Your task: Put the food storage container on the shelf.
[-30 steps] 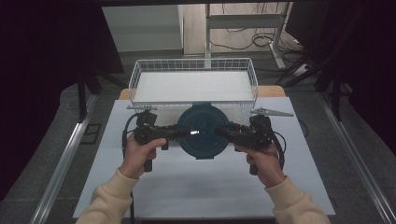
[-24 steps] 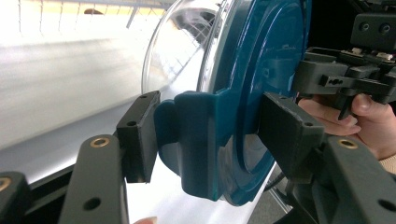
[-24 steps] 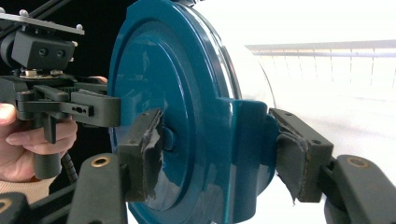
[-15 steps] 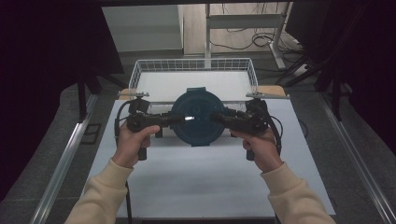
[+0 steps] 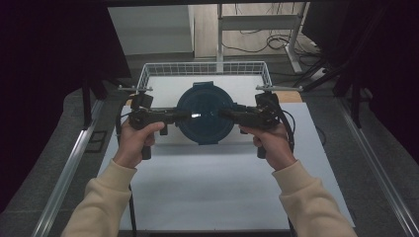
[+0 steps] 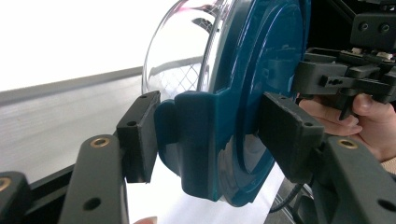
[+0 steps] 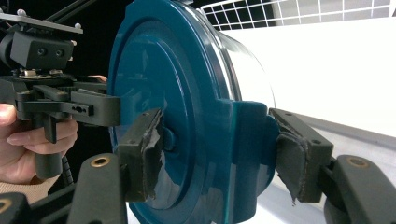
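change: I've carried the teal-lidded container point(image 5: 205, 114) forward, now over the wire basket's point(image 5: 148, 74) near rim | left claw point(image 5: 183, 114) and right claw point(image 5: 225, 113) both clamped on its lid tabs | guessing basket drop-off next

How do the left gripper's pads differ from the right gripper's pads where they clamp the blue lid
In the left gripper view, the left gripper has smooth, intact black pads. In the right gripper view, the right gripper's pads are torn and frayed at the edges. The left gripper grips the lid's left latch tab, the right gripper its opposite tab. Both are shut on the lid, holding it above the table.
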